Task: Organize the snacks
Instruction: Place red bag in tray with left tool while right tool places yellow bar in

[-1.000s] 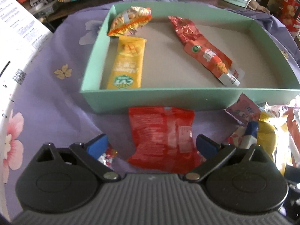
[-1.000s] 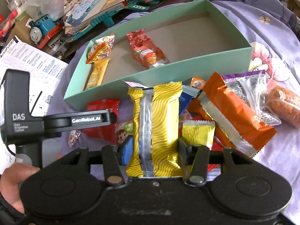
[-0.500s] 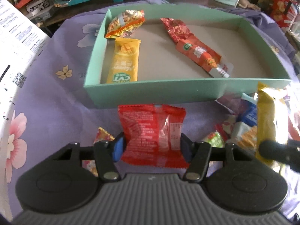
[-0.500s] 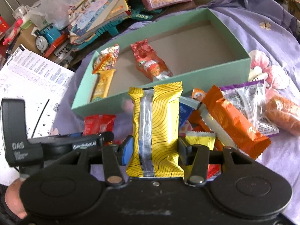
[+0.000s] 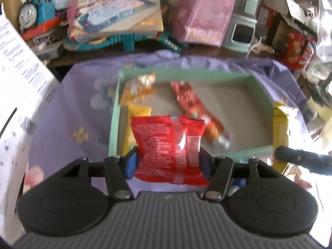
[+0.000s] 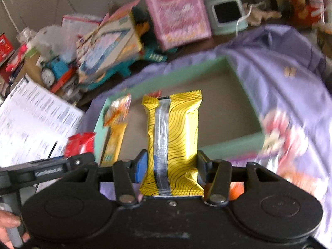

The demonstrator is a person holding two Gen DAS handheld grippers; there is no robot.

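My left gripper (image 5: 168,161) is shut on a red snack packet (image 5: 168,145), held up in front of the mint green box (image 5: 244,152). In the box lie an orange-yellow bag (image 5: 138,90), a yellow bar (image 5: 138,112) and a long red-orange packet (image 5: 195,108). My right gripper (image 6: 171,167) is shut on a yellow packet with black wavy lines (image 6: 173,137), held upright before the same box (image 6: 232,144). The yellow packet (image 5: 281,124) also shows at the right of the left wrist view, and the red packet (image 6: 79,143) at the left of the right wrist view.
The box sits on a purple flowered cloth (image 5: 68,112). Behind it are a toy train (image 5: 36,18), game boxes (image 5: 118,14), a pink bag (image 5: 205,18) and a mint appliance (image 5: 242,33). A white printed sheet (image 6: 31,120) lies left. Blurred snack packets (image 6: 284,137) lie right.
My left gripper closed on the red packet and lifted it off the cloth. Both grippers rose with their packets, so the box now appears farther below and more clutter behind it shows.
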